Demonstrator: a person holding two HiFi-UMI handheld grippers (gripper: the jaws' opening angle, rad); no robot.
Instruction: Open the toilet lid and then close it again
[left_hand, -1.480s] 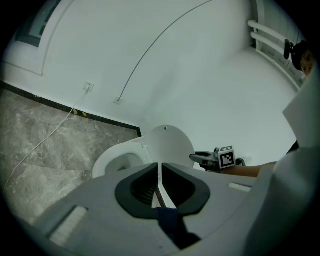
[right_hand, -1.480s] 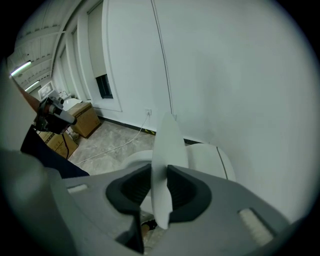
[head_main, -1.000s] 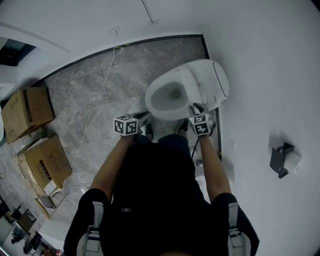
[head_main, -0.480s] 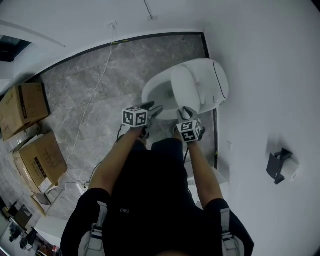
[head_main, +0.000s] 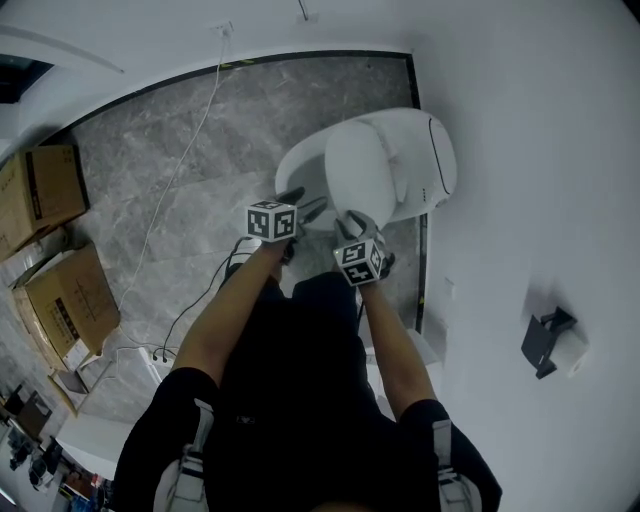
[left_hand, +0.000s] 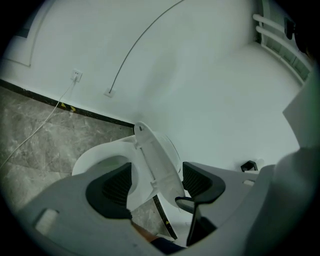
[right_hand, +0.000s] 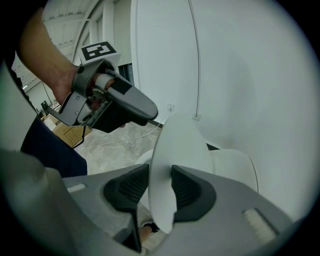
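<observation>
The white toilet (head_main: 300, 165) stands against the wall. Its lid (head_main: 358, 170) is tilted halfway over the bowl. My right gripper (head_main: 352, 225) grips the lid's front edge. In the right gripper view the lid (right_hand: 177, 150) fills the gap of the right gripper (right_hand: 160, 187), both pads touching it while the jaws have just been opening. My left gripper (head_main: 300, 208) hovers by the bowl's left rim. In the left gripper view the lid (left_hand: 152, 160) shows edge-on inside the left gripper (left_hand: 157, 187), whose jaws have just opened wide and touch nothing.
Cardboard boxes (head_main: 40, 195) stand on the stone floor at the left. A white cable (head_main: 180, 165) runs from a wall socket (left_hand: 76, 76) across the floor. A toilet paper holder (head_main: 548, 345) hangs on the right wall. The person's legs stand close before the bowl.
The lid has swung down from upright against the tank to halfway over the bowl. Both grippers moved forward with it. The left jaws went from shut to wide open.
</observation>
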